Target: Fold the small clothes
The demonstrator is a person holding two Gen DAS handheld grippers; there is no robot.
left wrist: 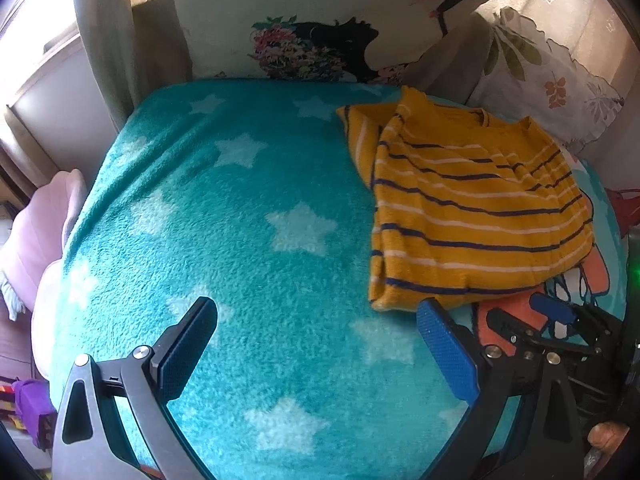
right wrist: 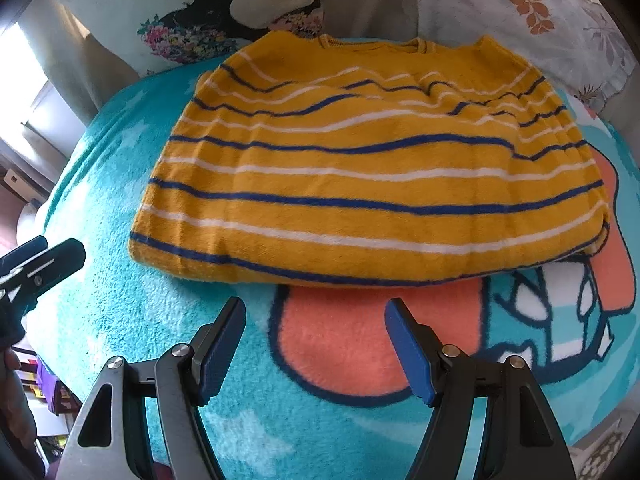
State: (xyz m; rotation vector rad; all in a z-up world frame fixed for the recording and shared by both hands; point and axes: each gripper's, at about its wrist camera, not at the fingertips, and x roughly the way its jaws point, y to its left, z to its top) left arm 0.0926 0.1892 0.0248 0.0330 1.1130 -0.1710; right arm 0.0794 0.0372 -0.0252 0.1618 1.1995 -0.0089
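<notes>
Fuzzy teal star blanket [left wrist: 240,208]; folded striped knit shirt [right wrist: 372,168]; both grippers' fingers spread, empty.

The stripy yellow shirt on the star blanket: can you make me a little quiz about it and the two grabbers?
1. True or false: the right gripper is clamped on the yellow striped shirt.
2. What does the shirt lie on? A) bare wood B) the teal star blanket C) the pillow
3. Fill in: the left gripper holds ____.

Key: 1. False, its fingers stand apart just short of the hem. 2. B. 3. Nothing; it is open over bare blanket, beside the shirt.
</notes>
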